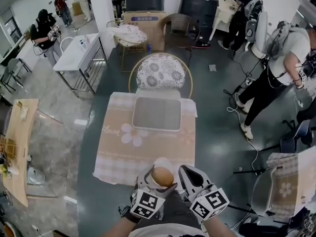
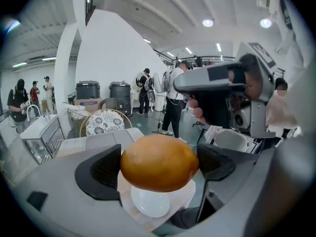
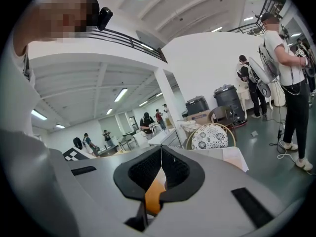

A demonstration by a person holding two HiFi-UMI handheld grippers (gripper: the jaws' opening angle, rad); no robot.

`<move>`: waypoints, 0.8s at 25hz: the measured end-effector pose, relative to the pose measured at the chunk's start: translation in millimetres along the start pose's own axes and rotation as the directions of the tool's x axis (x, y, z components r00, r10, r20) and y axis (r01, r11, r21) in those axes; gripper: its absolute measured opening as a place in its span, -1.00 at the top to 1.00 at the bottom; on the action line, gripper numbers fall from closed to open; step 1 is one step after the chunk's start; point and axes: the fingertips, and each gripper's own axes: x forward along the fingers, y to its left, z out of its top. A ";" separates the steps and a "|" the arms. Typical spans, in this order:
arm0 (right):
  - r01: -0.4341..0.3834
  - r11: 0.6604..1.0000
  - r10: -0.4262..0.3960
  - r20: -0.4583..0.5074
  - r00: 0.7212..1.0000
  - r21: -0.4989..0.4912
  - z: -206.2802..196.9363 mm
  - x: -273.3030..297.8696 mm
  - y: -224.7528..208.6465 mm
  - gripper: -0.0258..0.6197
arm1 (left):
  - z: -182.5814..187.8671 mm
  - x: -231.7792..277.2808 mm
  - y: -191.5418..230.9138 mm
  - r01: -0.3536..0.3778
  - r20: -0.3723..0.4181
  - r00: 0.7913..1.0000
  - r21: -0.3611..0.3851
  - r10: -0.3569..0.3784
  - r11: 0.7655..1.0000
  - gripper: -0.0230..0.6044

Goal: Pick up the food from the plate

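A round orange-brown bun (image 1: pixel 163 177) hangs just above a small white plate (image 1: pixel 163 162) at the near edge of the table (image 1: pixel 123 152). My left gripper (image 1: pixel 159 180) is shut on the bun, and in the left gripper view the bun (image 2: pixel 159 163) fills the gap between the black pads (image 2: pixel 101 172), with the plate (image 2: pixel 153 204) below it. Just right of the bun, my right gripper (image 1: pixel 190 177) is shut with nothing in it. In the right gripper view its pads (image 3: pixel 173 169) meet, and a sliver of the bun (image 3: pixel 154 196) shows beyond them.
A grey tray (image 1: pixel 157 113) lies at the table's far side, with a floral-cushioned chair (image 1: pixel 160 71) behind it. A wooden table (image 1: pixel 17 147) stands at the left and a cloth-covered table (image 1: pixel 291 181) at the right. A person (image 1: pixel 276 68) stands nearby, and cables (image 1: pixel 247 142) run across the floor.
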 end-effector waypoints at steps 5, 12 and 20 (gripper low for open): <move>-0.005 0.999 0.006 0.037 0.999 -0.037 24.1 -3.5 10.6 0.88 | 33.0 -23.9 -5.5 0.004 0.058 0.998 0.007 -0.004 1.000 -0.54; -0.001 0.998 0.006 0.068 0.998 -0.069 52.6 -5.3 21.6 0.88 | 79.7 -57.0 -1.6 -0.010 0.133 0.991 0.002 0.009 1.000 -0.54; -0.010 0.994 0.022 0.104 0.994 -0.109 79.3 -11.5 32.3 0.88 | 126.3 -85.0 1.3 -0.039 0.211 0.977 0.018 0.034 0.999 -0.54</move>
